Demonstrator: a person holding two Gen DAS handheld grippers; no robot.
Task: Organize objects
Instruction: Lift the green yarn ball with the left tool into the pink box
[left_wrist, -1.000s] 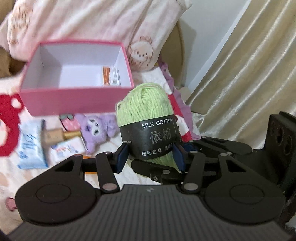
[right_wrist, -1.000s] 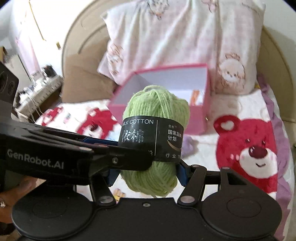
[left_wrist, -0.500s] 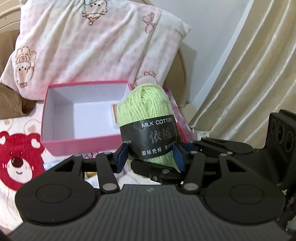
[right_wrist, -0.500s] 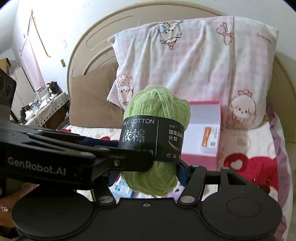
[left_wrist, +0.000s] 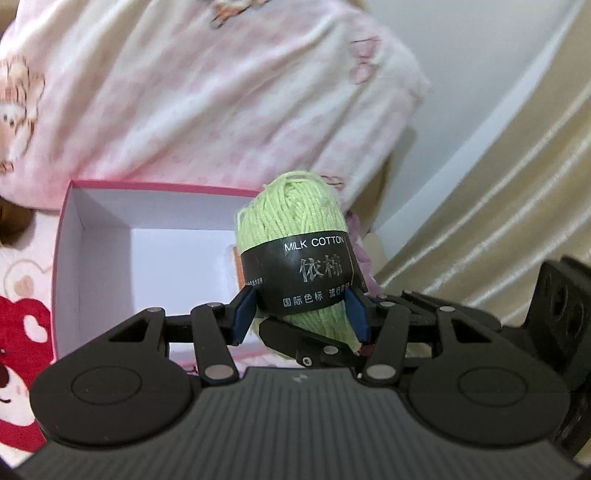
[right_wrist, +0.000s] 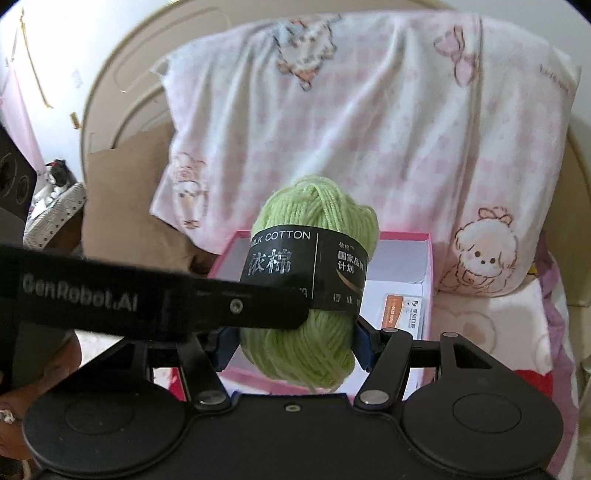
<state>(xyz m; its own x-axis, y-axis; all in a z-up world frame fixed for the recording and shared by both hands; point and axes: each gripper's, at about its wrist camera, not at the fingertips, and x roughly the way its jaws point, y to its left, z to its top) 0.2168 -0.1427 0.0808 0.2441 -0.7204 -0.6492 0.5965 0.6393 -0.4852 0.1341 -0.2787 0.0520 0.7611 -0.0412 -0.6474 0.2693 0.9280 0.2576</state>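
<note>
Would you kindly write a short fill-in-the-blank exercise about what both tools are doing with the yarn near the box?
1. The ball of yarn is ____ in colour.
2. Its black label reads MILK ____.
3. The left tool and the right tool both grip the same ____.
4. The open box behind the yarn has ____ outer walls.

Missing words: green; COTTON; ball of yarn; pink
</note>
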